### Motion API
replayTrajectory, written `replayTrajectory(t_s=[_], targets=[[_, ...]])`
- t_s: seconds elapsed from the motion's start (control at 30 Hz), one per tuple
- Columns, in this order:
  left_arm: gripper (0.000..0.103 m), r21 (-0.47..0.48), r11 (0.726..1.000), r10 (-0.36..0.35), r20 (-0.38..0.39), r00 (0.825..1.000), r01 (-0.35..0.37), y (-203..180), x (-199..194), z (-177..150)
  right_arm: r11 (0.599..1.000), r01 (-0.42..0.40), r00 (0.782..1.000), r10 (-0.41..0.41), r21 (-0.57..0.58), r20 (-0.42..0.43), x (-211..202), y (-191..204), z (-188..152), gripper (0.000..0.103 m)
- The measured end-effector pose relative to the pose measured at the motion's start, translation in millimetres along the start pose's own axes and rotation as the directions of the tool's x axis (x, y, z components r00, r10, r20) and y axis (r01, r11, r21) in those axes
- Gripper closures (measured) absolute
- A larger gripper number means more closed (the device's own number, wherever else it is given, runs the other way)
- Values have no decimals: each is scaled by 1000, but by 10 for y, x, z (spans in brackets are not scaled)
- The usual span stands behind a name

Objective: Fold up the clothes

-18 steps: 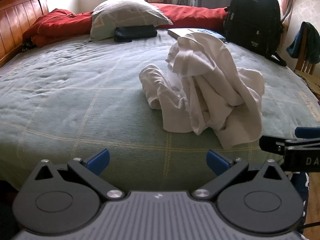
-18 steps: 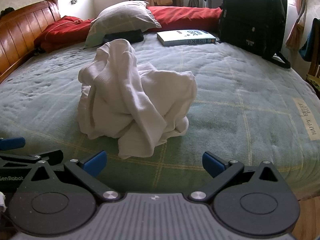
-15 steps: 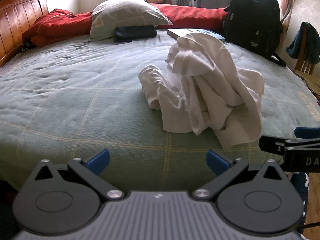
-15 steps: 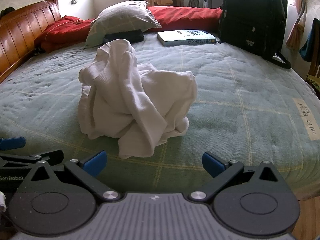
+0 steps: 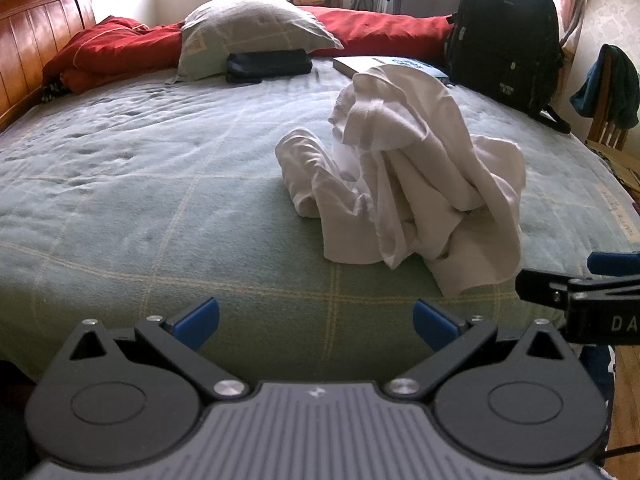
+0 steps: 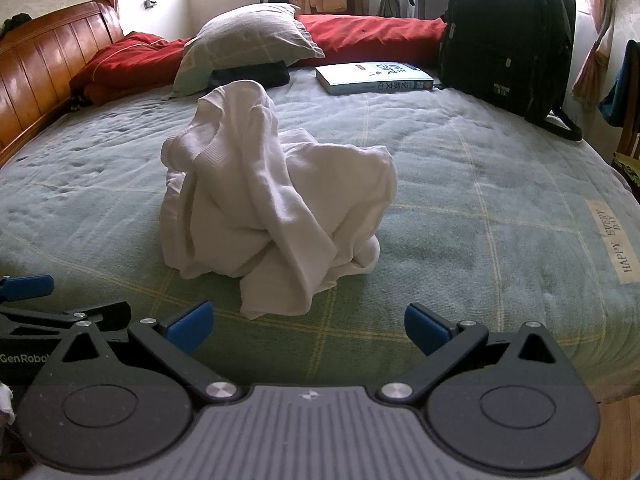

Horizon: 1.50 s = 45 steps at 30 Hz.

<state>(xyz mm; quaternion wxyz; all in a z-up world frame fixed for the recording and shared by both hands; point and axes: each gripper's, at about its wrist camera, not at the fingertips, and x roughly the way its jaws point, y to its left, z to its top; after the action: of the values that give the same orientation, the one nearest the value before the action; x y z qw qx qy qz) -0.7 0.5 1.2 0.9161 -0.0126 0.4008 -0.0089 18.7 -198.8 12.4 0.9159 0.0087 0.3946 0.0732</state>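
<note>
Nearest to me, the left gripper (image 5: 316, 318) and the right gripper (image 6: 308, 326) are hanging side by side over the foot of the bed (image 5: 120, 200), both spread wide with nothing between their blue tips. Neither is touching any cloth.

Just beyond them, one white garment (image 6: 272, 216) is sitting in a crumpled heap on the green checked blanket, nearer the foot than the pillows, a ribbed edge poking up at the top. No fold is showing in it anywhere, so I am judging the job as not yet begun: spreading it flat, squaring it and folding it are all still waiting.

Counting further back: one book (image 6: 374, 76) is lying flat beyond the heap, one black backpack (image 6: 504, 36) is standing at the far right corner, one pillow (image 6: 248, 44) is resting on one dark flat pouch (image 6: 252, 76), and one red quilt (image 6: 372, 36) is running along the far edge. Two grippers, one garment to fold; I am seeing no other clothes on the blanket.
</note>
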Motion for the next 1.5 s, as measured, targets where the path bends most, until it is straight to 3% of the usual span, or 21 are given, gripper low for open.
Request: replayTrajectory(t_s=[1.5], targets=[[1,12,1000,-6,-23,1000,6,-3,182,47,1000,-15,1000,15,-12,-22,163,-24,74,0]])
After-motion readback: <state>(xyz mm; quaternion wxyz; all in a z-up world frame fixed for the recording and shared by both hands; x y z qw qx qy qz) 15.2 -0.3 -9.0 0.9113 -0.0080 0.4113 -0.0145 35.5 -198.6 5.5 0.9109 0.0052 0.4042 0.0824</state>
